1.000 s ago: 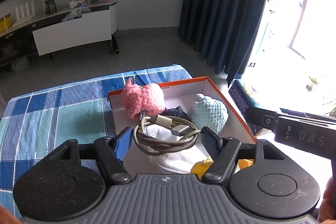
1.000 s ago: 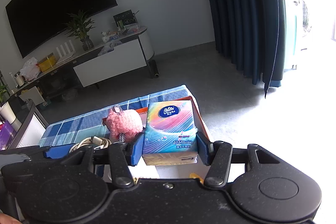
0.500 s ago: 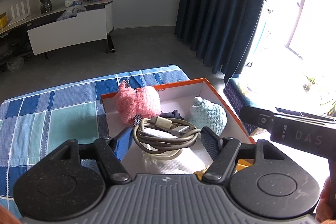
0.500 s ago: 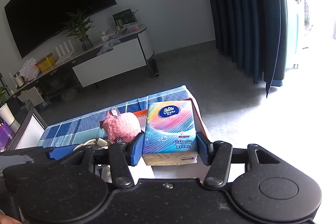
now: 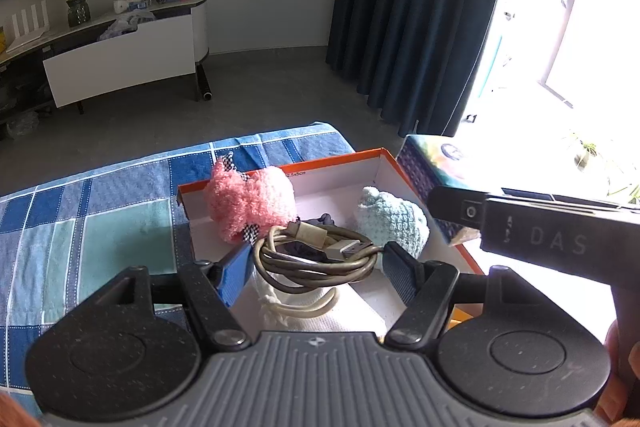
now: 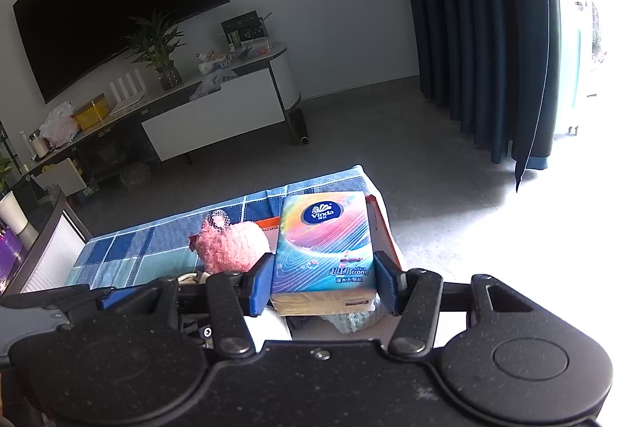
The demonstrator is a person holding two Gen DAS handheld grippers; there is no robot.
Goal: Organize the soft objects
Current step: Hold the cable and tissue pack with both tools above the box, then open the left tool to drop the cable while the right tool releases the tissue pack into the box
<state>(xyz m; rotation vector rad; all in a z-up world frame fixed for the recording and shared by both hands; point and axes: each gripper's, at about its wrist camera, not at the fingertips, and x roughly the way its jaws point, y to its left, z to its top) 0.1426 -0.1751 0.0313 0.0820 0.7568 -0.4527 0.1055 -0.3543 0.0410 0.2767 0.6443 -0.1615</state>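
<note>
The tissue pack (image 6: 323,247) is pinched in the right hand-held gripper (image 6: 323,285) above the orange-rimmed box (image 5: 340,161); the left hand-held gripper (image 5: 316,265) clamps a coiled cable (image 5: 316,259) over the pink plush (image 5: 250,201) and blue knit toy (image 5: 390,219).

Daylight floods in from my right, past the dark blue floor-length curtain (image 5: 416,27), and the window area is blown out to pure white in both views. That glare washes over the near corner of the orange-rimmed white cardboard box (image 5: 344,157) and bleaches the grey floor beside it. The room's far side sits dimmer; the large black wall screen (image 6: 116,3) shows only faint reflection. Fisheye bending curves the walls and curtain toward the edges, with dark vignetting in the corners. Focus is reasonably sharp centrally, softer outward.
</note>
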